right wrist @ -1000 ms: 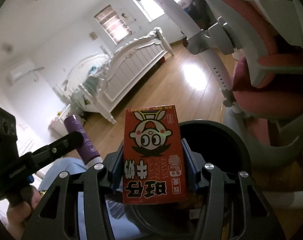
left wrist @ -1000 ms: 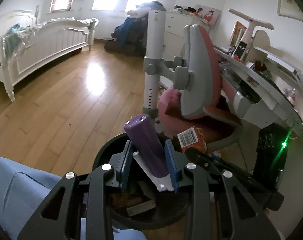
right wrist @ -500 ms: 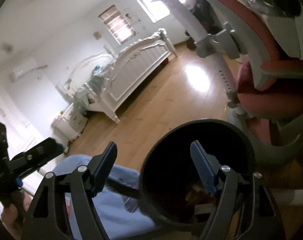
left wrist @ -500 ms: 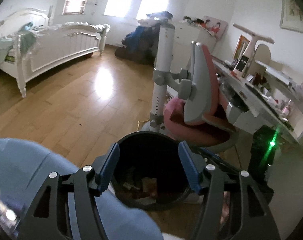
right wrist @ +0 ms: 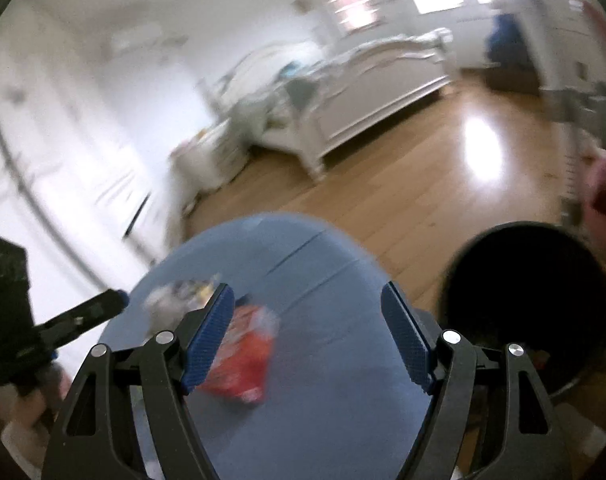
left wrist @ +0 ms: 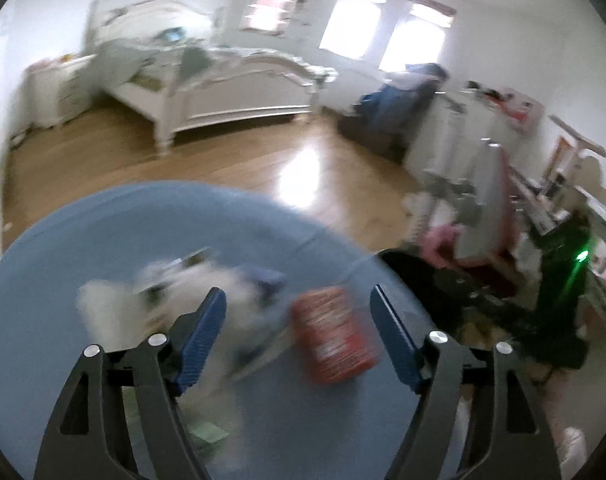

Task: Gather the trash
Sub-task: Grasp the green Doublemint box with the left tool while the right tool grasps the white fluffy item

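Note:
Both views are motion-blurred. My left gripper (left wrist: 297,312) is open and empty above a round blue surface (left wrist: 83,264). A red snack packet (left wrist: 333,338) lies on it between the fingers, with crumpled white trash (left wrist: 163,296) to its left. My right gripper (right wrist: 307,308) is open and empty over the same blue surface (right wrist: 323,380); the red packet (right wrist: 245,360) lies by its left finger, and white trash (right wrist: 171,296) lies beyond. The black trash bin (right wrist: 531,292) stands to the right; it also shows in the left wrist view (left wrist: 423,276).
A white bed (left wrist: 223,92) stands across the wooden floor (left wrist: 263,160). A pink and grey chair (left wrist: 483,208) and a cluttered desk (left wrist: 563,208) are at the right. The left gripper's body (right wrist: 7,320) shows at the right wrist view's left edge.
Both grippers let go of the purple tube and the red carton over the bin, opened, then swung left from the bin to the blue surface with trash on it.

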The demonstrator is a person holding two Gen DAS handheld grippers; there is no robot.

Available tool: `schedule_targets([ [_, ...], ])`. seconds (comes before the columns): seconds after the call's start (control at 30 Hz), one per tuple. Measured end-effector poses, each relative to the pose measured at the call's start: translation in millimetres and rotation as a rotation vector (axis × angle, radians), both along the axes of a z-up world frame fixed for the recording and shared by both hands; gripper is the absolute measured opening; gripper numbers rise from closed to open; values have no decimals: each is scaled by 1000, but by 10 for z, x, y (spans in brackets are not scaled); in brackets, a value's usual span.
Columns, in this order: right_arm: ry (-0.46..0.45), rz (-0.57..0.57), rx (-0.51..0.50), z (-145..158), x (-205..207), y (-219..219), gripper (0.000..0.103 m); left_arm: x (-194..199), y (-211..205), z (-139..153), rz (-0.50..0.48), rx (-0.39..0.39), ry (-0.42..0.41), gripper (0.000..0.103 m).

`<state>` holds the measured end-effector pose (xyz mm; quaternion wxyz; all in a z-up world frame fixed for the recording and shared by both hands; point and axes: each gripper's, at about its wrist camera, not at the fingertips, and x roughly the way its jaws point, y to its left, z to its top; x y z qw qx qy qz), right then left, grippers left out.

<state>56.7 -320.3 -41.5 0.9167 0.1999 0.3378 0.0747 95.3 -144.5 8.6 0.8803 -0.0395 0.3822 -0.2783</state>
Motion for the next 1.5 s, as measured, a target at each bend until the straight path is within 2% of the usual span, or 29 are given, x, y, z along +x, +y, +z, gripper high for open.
schedule_targets([
  [0.07,6,67,-19,19,61,304,78,-52,271,-120,43,33,14,88],
  [0.13,7,163,-35,40,138,658,78,-151,506,-253,90,65,16,93],
  [0.27,26,303,-99,78,329,1266,78,-247,659,-429,88,135,34,94],
  [0.37,66,327,-151,3,543,1577,78,-286,689,-482,63,171,35,94],
  [0.5,99,297,-207,-52,852,1751,77,-332,735,-555,31,191,30,97],
  [0.53,110,301,-221,-77,908,1794,67,-326,751,-563,29,191,30,98],
  [0.57,131,302,-244,-104,972,1841,52,-308,759,-576,30,192,33,98],
  [0.63,144,305,-272,-148,1043,1935,42,-278,776,-619,33,197,42,98],
  [0.73,115,303,-232,-115,981,1832,36,-181,777,-670,24,203,75,98],
  [0.9,7,314,0,181,711,1505,35,-123,669,-690,-9,233,61,98],
  [1.03,-14,295,59,367,543,1291,35,-106,530,-735,-65,293,47,98],
  [1.13,-19,277,68,429,487,1234,35,-70,440,-835,-87,364,69,98],
  [1.2,-16,270,71,432,439,1191,35,-62,424,-840,-100,394,48,98],
  [1.23,-12,268,73,419,437,1191,35,-54,440,-839,-102,386,49,97],
  [1.3,-10,259,74,398,415,1165,35,-49,507,-793,-86,371,32,84],
  [1.43,-14,242,91,348,359,1097,35,-39,657,-723,-53,292,55,84],
  [1.5,-21,228,96,335,333,1030,35,-83,698,-589,-33,256,32,84],
])
